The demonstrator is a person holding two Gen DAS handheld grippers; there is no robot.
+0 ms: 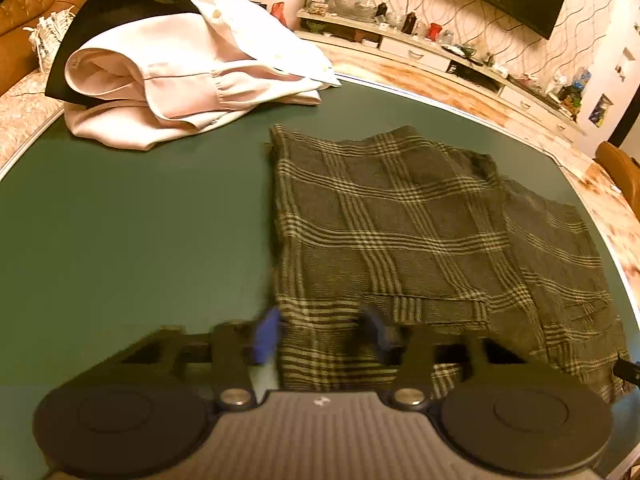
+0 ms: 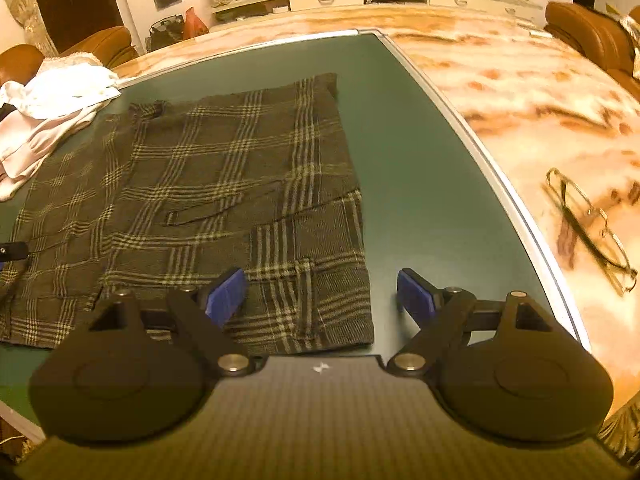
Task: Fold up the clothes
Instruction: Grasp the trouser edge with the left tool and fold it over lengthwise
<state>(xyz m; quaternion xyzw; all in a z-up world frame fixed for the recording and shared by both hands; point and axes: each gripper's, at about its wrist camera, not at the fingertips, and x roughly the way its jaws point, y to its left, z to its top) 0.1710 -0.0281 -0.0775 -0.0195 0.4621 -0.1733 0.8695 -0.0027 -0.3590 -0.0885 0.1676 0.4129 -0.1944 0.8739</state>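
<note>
A dark plaid garment (image 1: 400,232) lies flat and partly folded on the green table mat (image 1: 140,220). It also shows in the right wrist view (image 2: 208,184). My left gripper (image 1: 324,334) hovers over the garment's near left corner with its blue pads apart and blurred by motion. My right gripper (image 2: 320,296) is open above the garment's near right corner; its left pad is over the cloth, its right pad (image 2: 416,294) is over bare mat. Neither holds anything.
A heap of pale pink and white clothes with a black piece (image 1: 172,64) sits at the mat's far left. Gold-rimmed glasses (image 2: 588,220) lie on the marble tabletop right of the mat's metal edge (image 2: 500,184). Brown chairs (image 2: 592,32) stand around.
</note>
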